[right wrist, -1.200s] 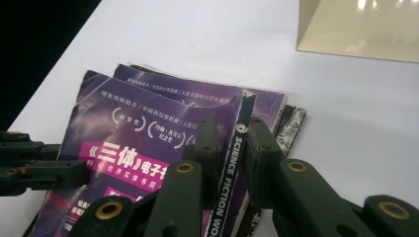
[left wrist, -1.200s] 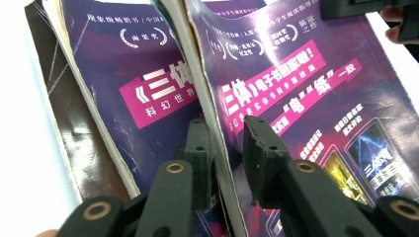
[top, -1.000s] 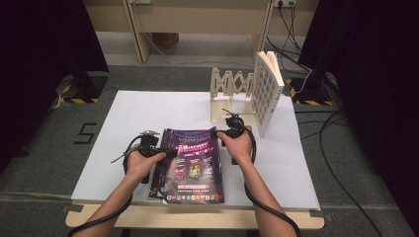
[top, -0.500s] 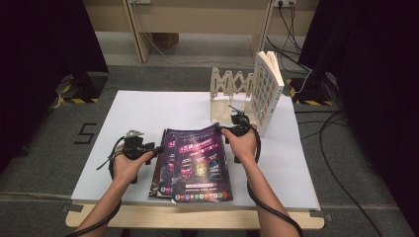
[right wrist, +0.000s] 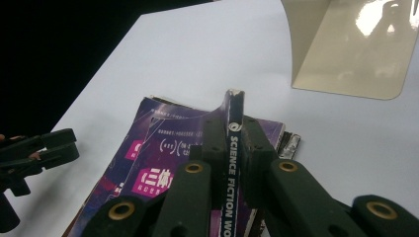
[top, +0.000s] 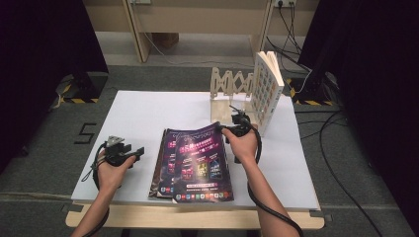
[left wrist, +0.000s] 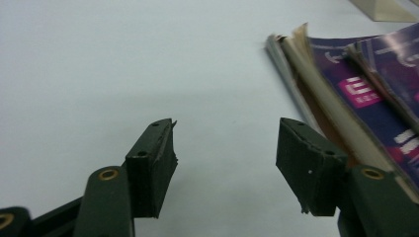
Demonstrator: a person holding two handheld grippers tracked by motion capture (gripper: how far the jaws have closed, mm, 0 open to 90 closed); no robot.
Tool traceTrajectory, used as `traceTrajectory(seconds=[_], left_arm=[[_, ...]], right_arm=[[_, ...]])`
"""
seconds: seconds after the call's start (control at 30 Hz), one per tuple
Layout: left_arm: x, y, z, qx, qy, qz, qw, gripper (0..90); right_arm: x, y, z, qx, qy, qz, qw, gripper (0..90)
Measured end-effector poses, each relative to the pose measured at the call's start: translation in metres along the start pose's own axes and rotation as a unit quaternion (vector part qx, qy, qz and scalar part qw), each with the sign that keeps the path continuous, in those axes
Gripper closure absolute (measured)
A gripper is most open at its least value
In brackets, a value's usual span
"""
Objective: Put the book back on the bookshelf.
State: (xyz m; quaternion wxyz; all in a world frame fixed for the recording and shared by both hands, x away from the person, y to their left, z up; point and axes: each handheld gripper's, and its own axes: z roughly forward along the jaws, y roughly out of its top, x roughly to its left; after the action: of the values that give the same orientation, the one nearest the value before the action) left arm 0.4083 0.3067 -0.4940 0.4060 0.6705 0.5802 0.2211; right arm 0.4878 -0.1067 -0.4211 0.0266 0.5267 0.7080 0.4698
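Now right gripper point(right wrist: 232, 148) clamps magazine point(right wrist: 163, 158) spine.

White table on grey carpet, dark curtains at both sides

The table point(top: 148, 108) stands on grey floor point(top: 44, 148); black curtains point(top: 44, 39) flank pale wooden furniture point(top: 197, 19) behind, black cables point(top: 341, 163) trail right, and a floor mark point(top: 85, 133) perhaps reads five.

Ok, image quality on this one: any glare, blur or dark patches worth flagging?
High view: even light on the table, both flanks black, magazines a bit soft. Left gripper view: the near pads are sharp, the magazine edges beyond blurred. Right gripper view: glare on the beige stand, black upper left corner, spine lettering crisp.
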Motion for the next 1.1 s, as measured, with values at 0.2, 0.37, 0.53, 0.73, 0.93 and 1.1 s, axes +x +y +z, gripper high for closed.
traceTrajectory(seconds=[0.2,0.37,0.53,0.73,0.93,1.1], left_arm=[[0.011,-0.009,-0.003,-0.02,0.012,-0.021,0.9995,38.9],[0.009,-0.01,-0.004,-0.028,0.018,-0.011,0.9994,37.9],[0.006,-0.01,-0.004,-0.027,0.022,0.003,0.9994,37.1],[0.006,-0.011,-0.005,-0.035,0.025,0.0,0.9991,36.5],[0.007,-0.012,-0.007,-0.045,0.03,-0.008,0.9985,35.8],[0.007,-0.013,-0.008,-0.047,0.031,-0.008,0.9984,35.5]], right_arm=[[0.005,0.0,-0.004,-0.007,-0.002,-0.006,0.9999,84.2],[0.007,0.0,-0.005,-0.012,-0.004,-0.014,0.9998,84.2],[0.008,0.0,-0.006,-0.013,-0.003,-0.013,0.9998,84.2],[0.009,0.001,-0.008,-0.018,-0.004,-0.014,0.9997,84.5],[0.011,0.005,-0.014,-0.03,-0.006,-0.015,0.9994,84.8],[0.013,0.007,-0.018,-0.034,-0.008,-0.018,0.9992,84.9]])
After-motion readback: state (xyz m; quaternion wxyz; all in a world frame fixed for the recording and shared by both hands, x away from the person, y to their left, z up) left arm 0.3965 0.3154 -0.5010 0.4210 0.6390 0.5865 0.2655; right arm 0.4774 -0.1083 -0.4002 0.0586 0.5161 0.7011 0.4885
